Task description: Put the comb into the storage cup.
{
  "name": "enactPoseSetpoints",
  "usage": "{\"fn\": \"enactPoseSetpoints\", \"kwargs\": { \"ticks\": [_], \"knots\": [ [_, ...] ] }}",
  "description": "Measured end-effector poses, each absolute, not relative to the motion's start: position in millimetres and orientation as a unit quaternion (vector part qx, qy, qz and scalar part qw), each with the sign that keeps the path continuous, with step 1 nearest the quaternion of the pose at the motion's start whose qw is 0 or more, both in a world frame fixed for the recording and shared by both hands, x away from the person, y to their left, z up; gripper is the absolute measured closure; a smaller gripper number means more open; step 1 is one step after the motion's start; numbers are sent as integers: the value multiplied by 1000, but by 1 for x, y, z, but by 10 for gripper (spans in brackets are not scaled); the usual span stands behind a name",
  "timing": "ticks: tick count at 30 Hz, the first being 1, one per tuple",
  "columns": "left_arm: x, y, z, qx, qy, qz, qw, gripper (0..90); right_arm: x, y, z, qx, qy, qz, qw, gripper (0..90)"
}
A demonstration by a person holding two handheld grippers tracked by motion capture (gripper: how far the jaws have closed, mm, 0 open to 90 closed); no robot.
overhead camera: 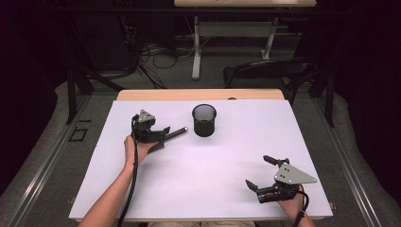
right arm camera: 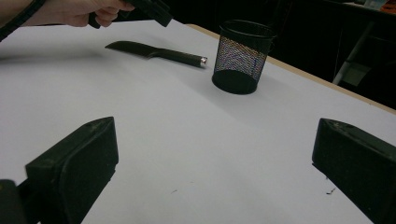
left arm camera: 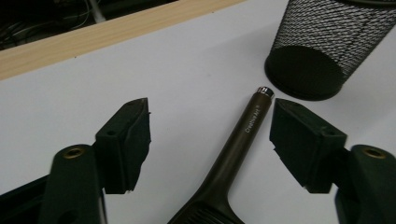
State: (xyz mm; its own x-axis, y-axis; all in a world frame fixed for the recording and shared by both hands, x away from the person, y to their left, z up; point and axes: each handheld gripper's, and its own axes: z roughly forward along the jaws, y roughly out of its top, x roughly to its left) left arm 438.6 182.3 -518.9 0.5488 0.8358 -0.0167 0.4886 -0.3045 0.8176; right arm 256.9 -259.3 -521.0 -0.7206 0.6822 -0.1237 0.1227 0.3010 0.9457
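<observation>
A white table [overhead camera: 198, 175] carries a black mesh cup [overhead camera: 204, 120], standing upright toward the far edge. Just to the cup's left lies a dark knife-like tool [overhead camera: 171, 135] flat on the surface, its metal-tipped handle end pointing at the cup without touching it. The left gripper [left arm camera: 210, 130] hovers over the tool, jaws spread wide on either side of the handle, clear of it. The right gripper [overhead camera: 259, 174] sits near the table's near right corner, well apart, jaws wide apart and holding nothing.
</observation>
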Motion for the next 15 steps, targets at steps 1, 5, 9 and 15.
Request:
{"fn": "enactPoseSetpoints", "kwargs": {
  "ticks": [1, 5, 9, 15],
  "knots": [
    [440, 181, -520, 779, 429, 213, 406, 302, 257, -259, -521, 264, 762, 529, 264, 0],
    [445, 179, -524, 782, 430, 204, 402, 530, 258, -259, -522, 264, 762, 530, 263, 0],
    [451, 174, -527, 785, 431, 192, 402, 709, 258, -259, -522, 265, 762, 530, 262, 0],
    [457, 167, -532, 792, 429, 186, 393, 898, 258, -260, -522, 265, 764, 528, 261, 0]
  ]
}}
